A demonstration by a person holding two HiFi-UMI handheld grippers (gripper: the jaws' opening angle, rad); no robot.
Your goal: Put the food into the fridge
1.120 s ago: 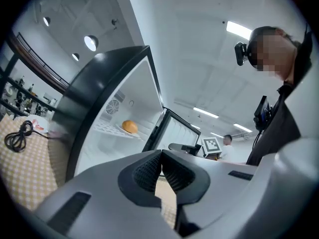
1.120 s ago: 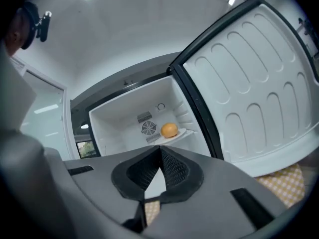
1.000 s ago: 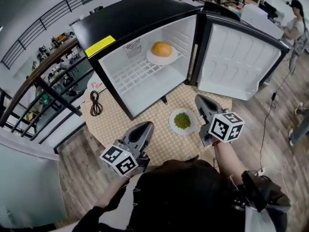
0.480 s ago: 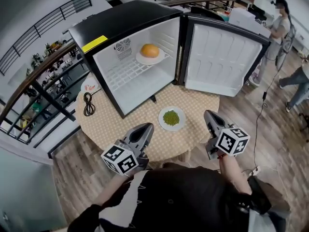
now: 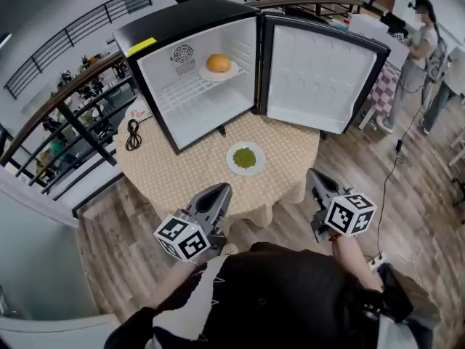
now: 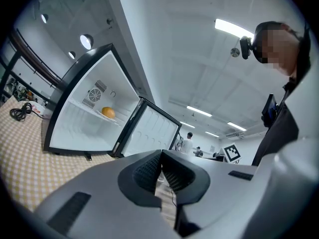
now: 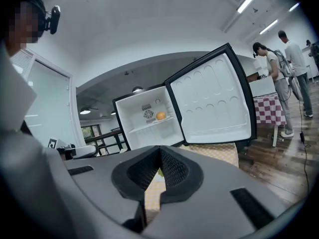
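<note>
My left gripper (image 5: 216,191) points level, jaws pressed together, empty; the plate of greens (image 5: 245,158) sits on the table (image 5: 182,177) ahead of both jaw tips, open fridge (image 5: 189,17) beyond it; my right gripper (image 5: 317,177), tipped slightly down, jaws likewise closed on nothing.

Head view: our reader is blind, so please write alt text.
An open mini fridge on a round table holds a plated orange food on its shelf. A plate of green food sits in front; the left gripper and right gripper, shut and empty, hover nearer.
</note>
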